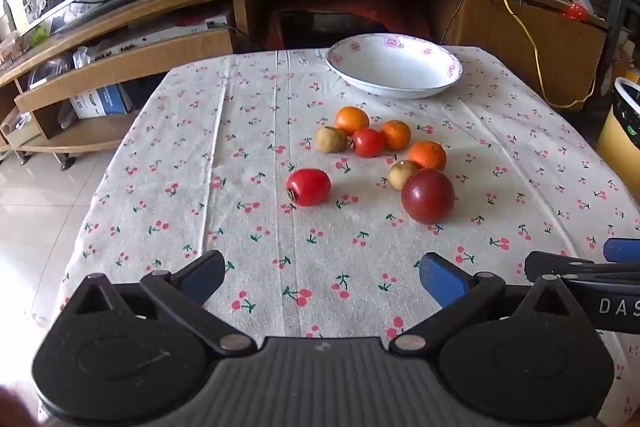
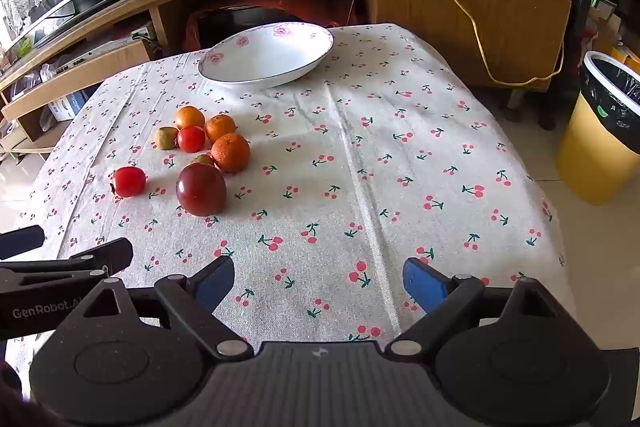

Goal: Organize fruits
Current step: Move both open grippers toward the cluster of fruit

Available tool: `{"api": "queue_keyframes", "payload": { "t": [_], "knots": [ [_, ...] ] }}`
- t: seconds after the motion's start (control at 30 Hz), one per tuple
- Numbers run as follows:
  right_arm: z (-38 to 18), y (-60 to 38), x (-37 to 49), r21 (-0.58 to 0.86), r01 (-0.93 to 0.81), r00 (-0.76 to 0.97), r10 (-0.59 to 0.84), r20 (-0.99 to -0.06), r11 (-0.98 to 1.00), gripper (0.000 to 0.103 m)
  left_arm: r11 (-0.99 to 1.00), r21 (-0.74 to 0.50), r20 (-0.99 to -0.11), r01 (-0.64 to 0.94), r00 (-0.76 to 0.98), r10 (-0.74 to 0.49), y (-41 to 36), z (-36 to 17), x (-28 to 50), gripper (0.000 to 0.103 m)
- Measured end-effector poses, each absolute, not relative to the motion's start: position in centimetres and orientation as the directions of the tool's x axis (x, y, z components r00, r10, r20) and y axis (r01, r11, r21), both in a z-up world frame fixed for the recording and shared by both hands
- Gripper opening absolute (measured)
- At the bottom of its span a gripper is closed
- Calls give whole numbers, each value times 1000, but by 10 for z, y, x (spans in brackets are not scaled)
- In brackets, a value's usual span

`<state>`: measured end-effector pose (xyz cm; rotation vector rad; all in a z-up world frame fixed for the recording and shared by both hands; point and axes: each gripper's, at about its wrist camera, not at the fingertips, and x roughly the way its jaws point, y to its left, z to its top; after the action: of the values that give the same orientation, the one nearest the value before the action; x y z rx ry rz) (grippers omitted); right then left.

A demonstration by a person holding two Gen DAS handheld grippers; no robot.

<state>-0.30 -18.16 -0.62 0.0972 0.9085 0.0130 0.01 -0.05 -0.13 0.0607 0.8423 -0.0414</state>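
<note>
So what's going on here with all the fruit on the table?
A person holds both grippers above the cherry-print cloth. The left hand-held gripper and right hand-held gripper are open, holding nothing. The fruits, including the dark red apple and a tomato, sit loose on the cloth. The flowered bowl is empty.

Two low wrist views side by side, facing forward over the table — fruit cluster (image 1: 384, 155) and plate (image 2: 267, 53) shared.
</note>
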Motion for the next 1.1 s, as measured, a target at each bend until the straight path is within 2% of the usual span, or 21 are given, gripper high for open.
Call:
{"api": "queue_keyframes", "payload": {
  "t": [0.47,1.1],
  "knots": [
    [-6,-177,-1,93,24,610,59,-791,995,85,999,21,-767,32,641,-5,4,-6,4,103],
    [-12,-172,0,94,5,606,72,-792,996,83,997,67,-755,33,655,29,0,-3,2,103]
  ]
}}
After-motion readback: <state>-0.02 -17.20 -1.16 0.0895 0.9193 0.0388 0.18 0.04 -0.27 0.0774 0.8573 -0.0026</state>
